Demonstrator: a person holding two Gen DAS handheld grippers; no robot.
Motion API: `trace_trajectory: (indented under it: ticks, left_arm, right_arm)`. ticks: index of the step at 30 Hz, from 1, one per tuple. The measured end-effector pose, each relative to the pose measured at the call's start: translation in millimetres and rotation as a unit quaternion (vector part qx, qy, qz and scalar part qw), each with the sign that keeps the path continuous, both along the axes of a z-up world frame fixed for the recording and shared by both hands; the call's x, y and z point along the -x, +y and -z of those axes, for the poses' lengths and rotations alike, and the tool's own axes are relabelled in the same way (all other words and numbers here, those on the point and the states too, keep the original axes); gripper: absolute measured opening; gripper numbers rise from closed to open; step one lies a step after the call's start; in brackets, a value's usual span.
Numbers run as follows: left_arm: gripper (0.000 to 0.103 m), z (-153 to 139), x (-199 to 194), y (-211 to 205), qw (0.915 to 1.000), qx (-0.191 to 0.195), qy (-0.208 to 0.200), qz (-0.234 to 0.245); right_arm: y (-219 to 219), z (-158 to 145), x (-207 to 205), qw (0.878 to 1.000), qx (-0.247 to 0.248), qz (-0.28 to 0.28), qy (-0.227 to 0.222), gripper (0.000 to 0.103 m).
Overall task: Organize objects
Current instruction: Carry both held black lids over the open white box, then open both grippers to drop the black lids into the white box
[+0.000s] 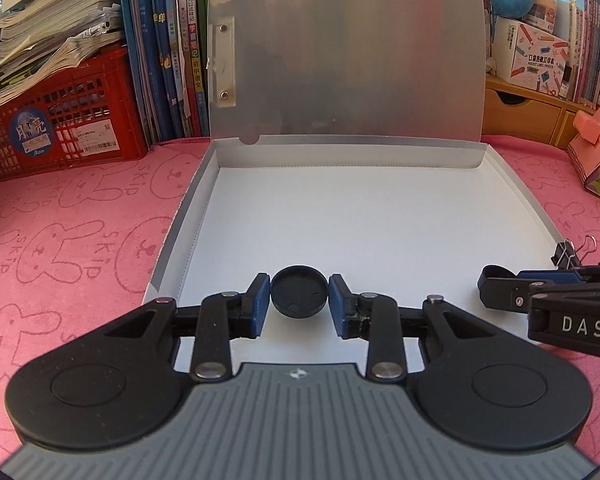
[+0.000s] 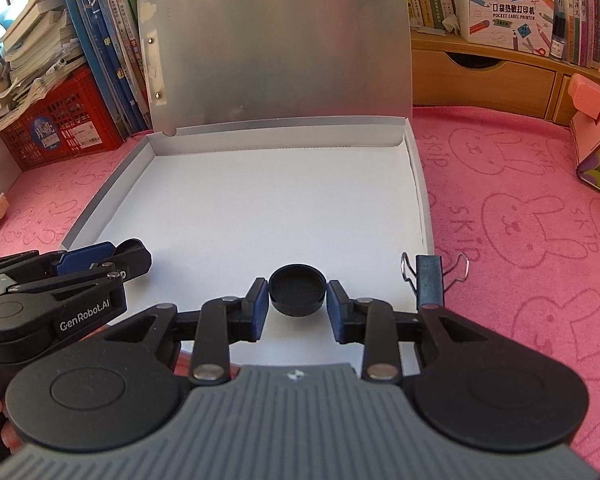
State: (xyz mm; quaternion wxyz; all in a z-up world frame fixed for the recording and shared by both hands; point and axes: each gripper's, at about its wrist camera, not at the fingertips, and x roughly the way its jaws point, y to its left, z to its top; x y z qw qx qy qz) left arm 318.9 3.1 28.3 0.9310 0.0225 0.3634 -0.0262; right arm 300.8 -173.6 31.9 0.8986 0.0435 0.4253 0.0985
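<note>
Each gripper, left [image 1: 299, 300] and right [image 2: 297, 295], holds a black cap [image 1: 298, 295] [image 2: 297, 290] between closed fingers over the empty box [image 2: 148, 150]; neither is placed yet. A binder clip [image 2: 430, 276] waits on the box's edge.

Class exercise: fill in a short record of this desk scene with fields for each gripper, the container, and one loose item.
left gripper: shut on a black round cap
right gripper: shut on a second black cap
container: open white box, lid up, held caps above its floor
loose item: binder clip at box's right edge
surface: pink rabbit-print cloth
</note>
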Motion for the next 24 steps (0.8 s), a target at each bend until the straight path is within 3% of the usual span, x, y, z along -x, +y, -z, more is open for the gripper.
trace_trajectory:
  ticks: [13,16,18,20,24]
  left_arm:
    - [0.037,8.2,-5.3,1.9,0.9997,-0.003,0.023,-0.003]
    - [0.039,6.8,-3.7,3.1,0.9997,-0.003,0.026,-0.005]
    - [0.051,3.7,-1.0,3.3,0.9998,-0.005,0.02,-0.002]
    - [0.069,-1.9,3.9,2.6,0.9999,-0.011,0.008,0.0]
    - [0.078,-17.4,16.5,-1.1,0.9993,-0.029,-0.022,0.008]
  right_arm:
    - [4.2,4.5,-2.4,1.0,0.009,-0.003,0.006,0.04]
    - [3.3,1.4,1.1,1.0,0.001,-0.002,0.003,0.053]
    - [3.3,-2.1,3.9,1.0,0.0,-0.004,-0.001,0.057]
    - [3.6,-8.4,8.1,1.0,0.007,-0.004,-0.009,0.058]
    - [1.1,-22.0,16.8,1.0,0.011,-0.005,-0.025,0.065]
